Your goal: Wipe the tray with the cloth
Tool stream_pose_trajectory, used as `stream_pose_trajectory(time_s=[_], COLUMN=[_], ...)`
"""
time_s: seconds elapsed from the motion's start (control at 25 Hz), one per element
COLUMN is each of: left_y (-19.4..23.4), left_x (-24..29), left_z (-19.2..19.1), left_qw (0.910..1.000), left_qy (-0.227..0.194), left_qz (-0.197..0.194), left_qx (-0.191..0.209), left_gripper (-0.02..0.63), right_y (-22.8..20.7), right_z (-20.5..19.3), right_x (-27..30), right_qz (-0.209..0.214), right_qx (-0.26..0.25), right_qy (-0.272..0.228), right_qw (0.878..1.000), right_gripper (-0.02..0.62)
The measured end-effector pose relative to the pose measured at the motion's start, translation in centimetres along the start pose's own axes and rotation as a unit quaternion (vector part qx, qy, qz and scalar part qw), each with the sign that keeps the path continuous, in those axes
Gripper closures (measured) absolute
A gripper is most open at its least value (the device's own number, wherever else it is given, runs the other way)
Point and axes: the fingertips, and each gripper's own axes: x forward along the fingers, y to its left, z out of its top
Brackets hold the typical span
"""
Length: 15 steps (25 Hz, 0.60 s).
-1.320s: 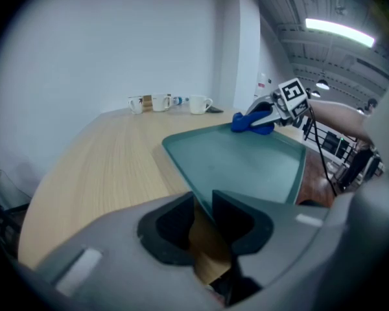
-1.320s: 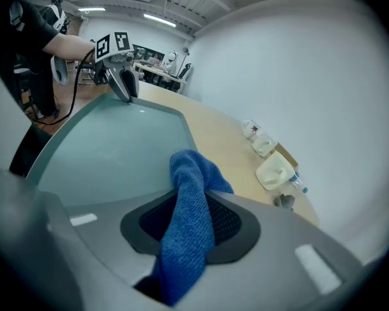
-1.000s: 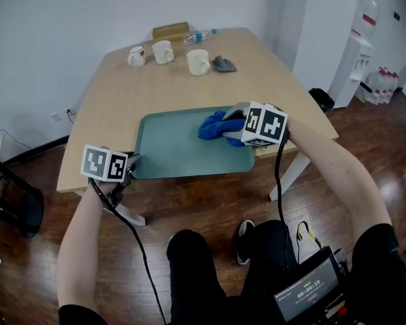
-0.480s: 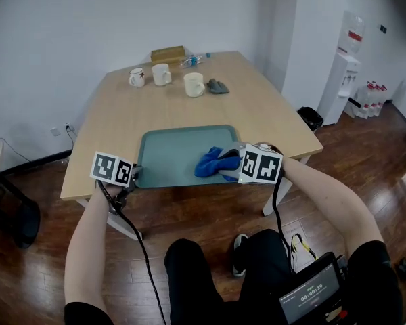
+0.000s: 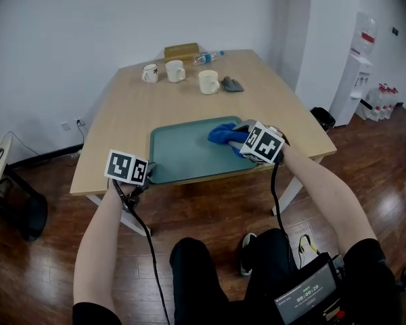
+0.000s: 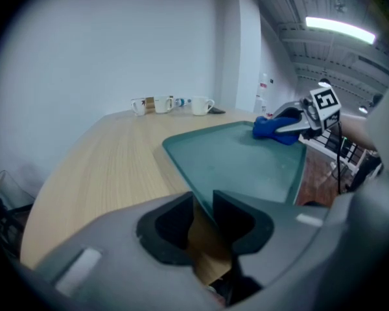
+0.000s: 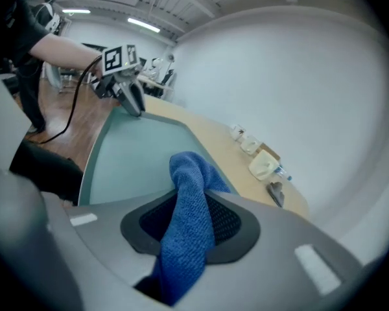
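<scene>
Blue cloth: a bunched rag on the far right part of the tray, with one end pinched in the right gripper and the rest resting on the tray floor.
Cloth axis: the long axis runs from the jaws at near right toward far left, and the free end points far left, into the tray.
Teal tray: lies flat at the near edge of the table, its long axis left to right along that edge.
Right gripper: clenched on the cloth. Its own view shows the fabric squeezed between both pads.
Change, cloth: half a second ago the cloth sat at the tray's near right edge. It is now back at the far right, where it lay a second ago.
Reading: this looks like one back-and-forth stroke down the right side, so wiping is under way. The middle and left of the tray probably still need passes.
Left gripper: at the tray's near left corner. Its jaws have just been opening, and the corner rim stands between them with a gap showing beside it, so the hold is released.
Consequence: with the steadying grip slack, the tray may slide under the next push.
Wooden table: bears the tray.
Far edge: three mugs, a grey rag, a box and a bottle, all well apart from the tray.
</scene>
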Motion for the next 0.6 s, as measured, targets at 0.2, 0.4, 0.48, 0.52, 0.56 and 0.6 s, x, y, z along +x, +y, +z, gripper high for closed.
stream_pose_trajectory(time_s=[0.2, 0.4, 0.48, 0.52, 0.56, 0.6], left_y=[0.1, 1.0, 1.6, 2.1, 2.6, 3.2], left_x=[-0.2, -2.0, -3.8, -5.0, -6.3, -7.6], left_z=[0.2, 0.8, 1.0, 1.0, 0.9, 0.7], left_qw=[0.9984, 0.9927, 0.9862, 0.9817, 0.9764, 0.9708], left_qy=[-0.024, -0.09, -0.13, -0.15, -0.168, -0.184], left_qz=[0.042, 0.081, 0.1, 0.113, 0.13, 0.147], left_qx=[0.028, 0.002, -0.021, -0.031, -0.04, -0.048], left_gripper=[0.503, 0.502, 0.502, 0.502, 0.502, 0.502], right_y=[-6.4, -8.7, -8.5, -8.7, -9.2, -9.7], right_z=[-3.9, -12.1, -12.7, -12.5, -12.3, -12.1], right_x=[-5.5, -8.1, -8.5, -9.2, -10.1, -11.2], right_qz=[-0.14, -0.171, -0.148, -0.151, -0.162, -0.178], right_qx=[0.224, 0.378, 0.42, 0.433, 0.438, 0.437], right_qy=[-0.025, 0.005, -0.037, -0.064, -0.087, -0.107], right_qw=[0.964, 0.91, 0.894, 0.886, 0.88, 0.875], right_gripper=[0.485, 0.47, 0.43, 0.407, 0.396, 0.396])
